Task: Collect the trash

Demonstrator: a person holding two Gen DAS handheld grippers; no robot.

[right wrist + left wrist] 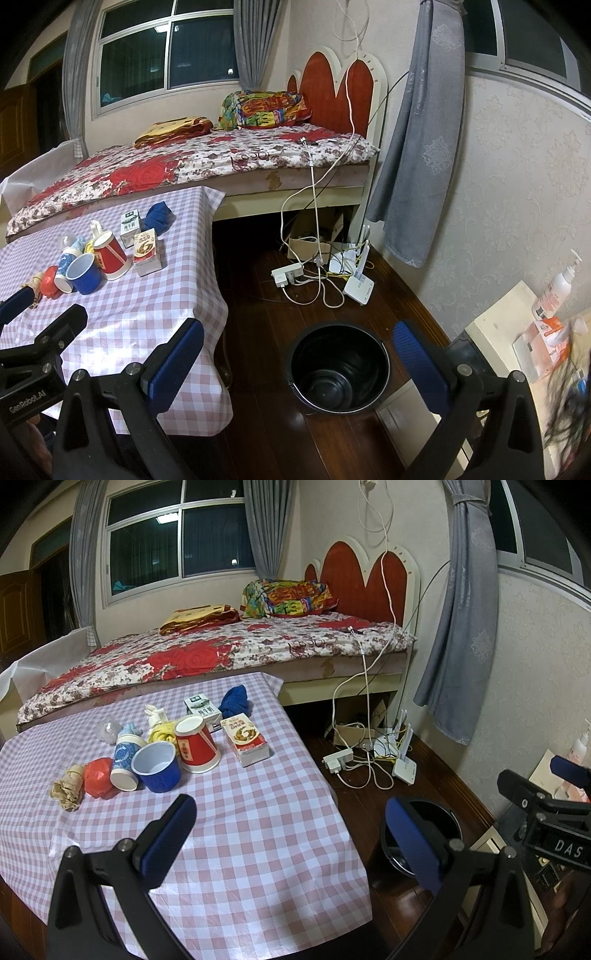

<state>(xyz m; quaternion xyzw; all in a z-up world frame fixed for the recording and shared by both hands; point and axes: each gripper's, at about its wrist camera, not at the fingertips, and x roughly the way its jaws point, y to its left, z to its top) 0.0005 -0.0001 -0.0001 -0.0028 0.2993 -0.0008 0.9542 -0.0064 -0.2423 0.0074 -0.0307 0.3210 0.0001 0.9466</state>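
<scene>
**poster1:** Blue-padded jaws on both sides are sitting spread wide, pinching nothing at all. The left gripper [291,843] is hanging over the near part of the checked surface [258,830], and the right gripper [297,363] is hovering just off the surface's edge, over the black bucket [338,369] on the wooden floor.

**poster2:** So how far along are we looking? Seems like nothing's in the bin yet.

**poster1:** Yeah, as far as I can see the bucket is looking empty inside. All the trash is still sitting bunched at the far side of the surface: blue cup [157,766] tipped on its side, red paper cup [195,747] beside it, a patterned paper cup [125,762], a red crumpled wad [98,777], a tan crumpled wad [68,790], a snack box [245,740], a milk carton [203,707], and a blue cloth ball [234,699] furthest back.

**poster2:** So basically step one.

**poster1:** That's my read. Everything's waiting to be picked up and carried over to the bucket, which is sitting on the floor, right of the surface.
</scene>
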